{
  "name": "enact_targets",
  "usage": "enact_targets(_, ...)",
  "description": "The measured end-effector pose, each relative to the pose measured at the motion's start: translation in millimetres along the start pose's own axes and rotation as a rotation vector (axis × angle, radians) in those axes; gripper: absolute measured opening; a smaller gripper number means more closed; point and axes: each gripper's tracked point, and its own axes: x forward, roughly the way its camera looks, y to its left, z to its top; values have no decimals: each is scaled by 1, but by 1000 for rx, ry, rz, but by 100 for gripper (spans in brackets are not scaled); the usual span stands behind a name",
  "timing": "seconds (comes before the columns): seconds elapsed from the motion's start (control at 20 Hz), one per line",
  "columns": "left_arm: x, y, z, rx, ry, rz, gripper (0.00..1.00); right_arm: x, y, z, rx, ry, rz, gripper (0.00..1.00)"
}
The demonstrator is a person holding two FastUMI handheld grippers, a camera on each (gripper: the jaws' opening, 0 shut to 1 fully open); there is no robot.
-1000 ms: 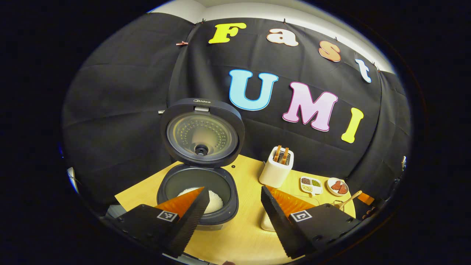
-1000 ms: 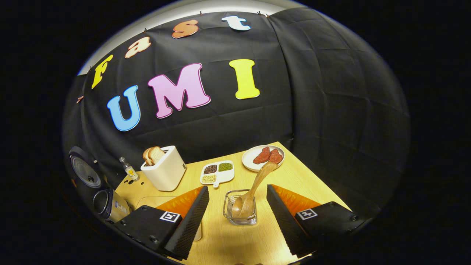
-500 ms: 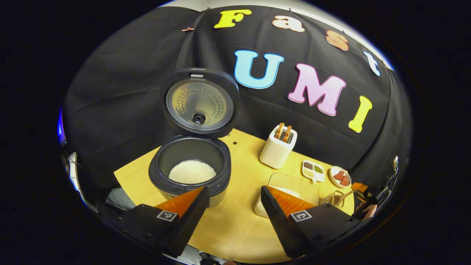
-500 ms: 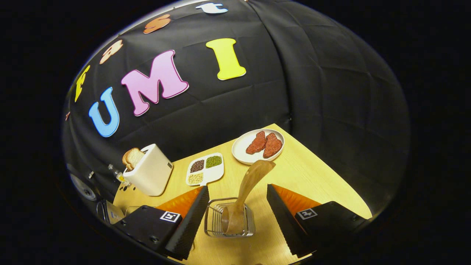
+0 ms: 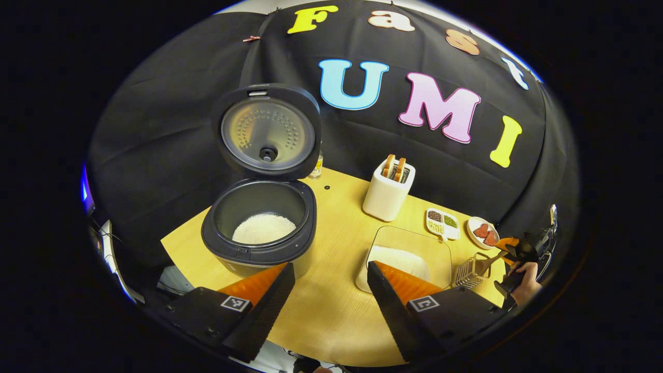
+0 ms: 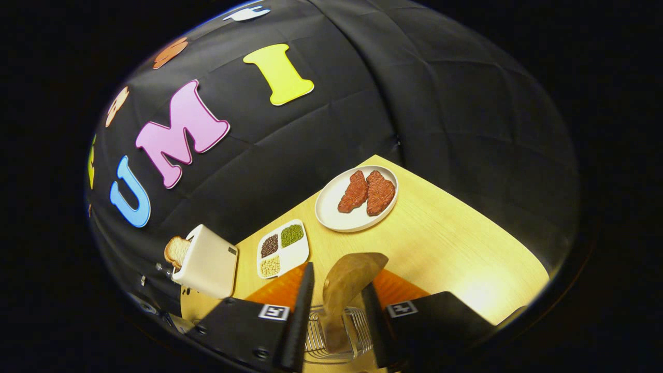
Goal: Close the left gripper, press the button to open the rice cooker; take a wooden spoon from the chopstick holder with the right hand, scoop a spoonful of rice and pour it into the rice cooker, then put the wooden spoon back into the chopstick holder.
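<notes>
The rice cooker (image 5: 259,233) stands with its lid (image 5: 267,132) raised, and white rice lies in its pot. My left gripper (image 5: 331,272) hangs open above the table, just in front of the cooker, holding nothing. A clear container of rice (image 5: 406,254) sits to the cooker's right. The wooden spoon (image 6: 344,282) stands in the wire chopstick holder (image 6: 339,336). My right gripper (image 6: 336,282) straddles the spoon's handle with its fingers drawn in close, a slim gap still showing beside the handle. That gripper (image 5: 510,254) and the hand holding it also appear at the holder (image 5: 469,272) in the left gripper view.
A white toaster (image 5: 388,189) with bread stands behind the rice container. A divided dish of beans (image 6: 284,248) and a plate with two meat pieces (image 6: 357,199) lie beyond the holder. A small bottle (image 5: 316,168) stands behind the cooker. The table's right edge (image 6: 466,207) is near.
My right gripper has dropped over the holder and its fingers have narrowed around the spoon handle. My left gripper has pulled back and up from the cooker, staying open.
</notes>
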Motion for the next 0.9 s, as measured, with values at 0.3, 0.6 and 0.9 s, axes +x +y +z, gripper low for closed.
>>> enact_targets(0.3, -1, -16, -6, 4, -3, -14, 96, 20, -1, -20, 62, 114, 15, 14)
enact_targets(0.6, -3, -19, -6, 17, -11, -32, 96, -14, 24, 0, 23, 27, 75, 17)
enact_targets(0.9, -4, -14, 1, 10, -34, -74, 96, -62, 60, 43, -11, -107, 146, 17)
